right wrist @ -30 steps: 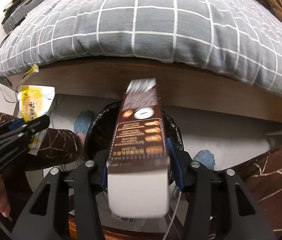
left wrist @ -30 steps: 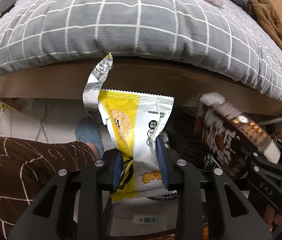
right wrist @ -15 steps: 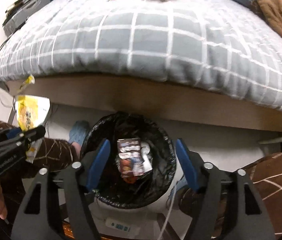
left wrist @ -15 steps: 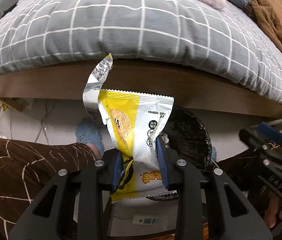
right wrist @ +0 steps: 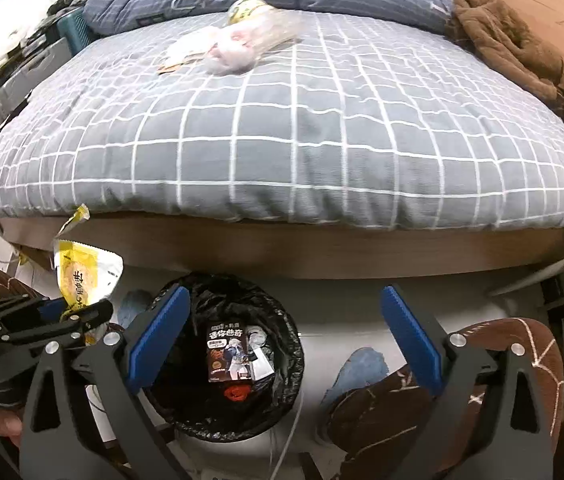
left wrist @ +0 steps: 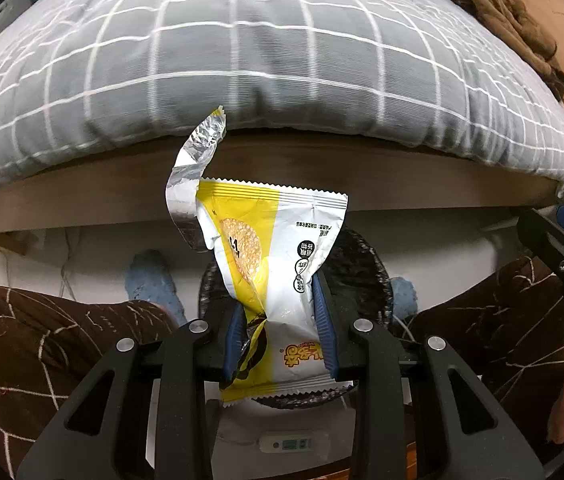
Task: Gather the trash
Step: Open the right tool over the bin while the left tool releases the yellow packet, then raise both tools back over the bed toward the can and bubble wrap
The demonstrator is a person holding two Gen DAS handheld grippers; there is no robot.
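Left gripper [left wrist: 280,338] clamped tight on a yellow-and-white snack wrapper [left wrist: 270,264] — blue pads pinch its crumpled lower half, and the torn foil strip curls up past the bed edge. Wrapper hangs directly over the black-lined trash bin [right wrist: 282,364], which sits on the floor just in front of the wooden bed frame [right wrist: 282,252], between the person's knees in brown patterned trousers [left wrist: 42,344].

Right gripper [right wrist: 283,340] has its jaws opening, already spread wide, with nothing between the pads — it is above the bin and offset toward the bin's right side in its own view. Brown snack box [right wrist: 228,354] lies inside the bin on top of other scraps, clear of both grippers.

More trash on the grey checked duvet [right wrist: 301,120]: a clear plastic bag with pink contents [right wrist: 238,50] and flat paper wrappers [right wrist: 186,52] beside it, far from the bed's near edge. Brown garment [right wrist: 509,40] is bunched at the right side of the bed.
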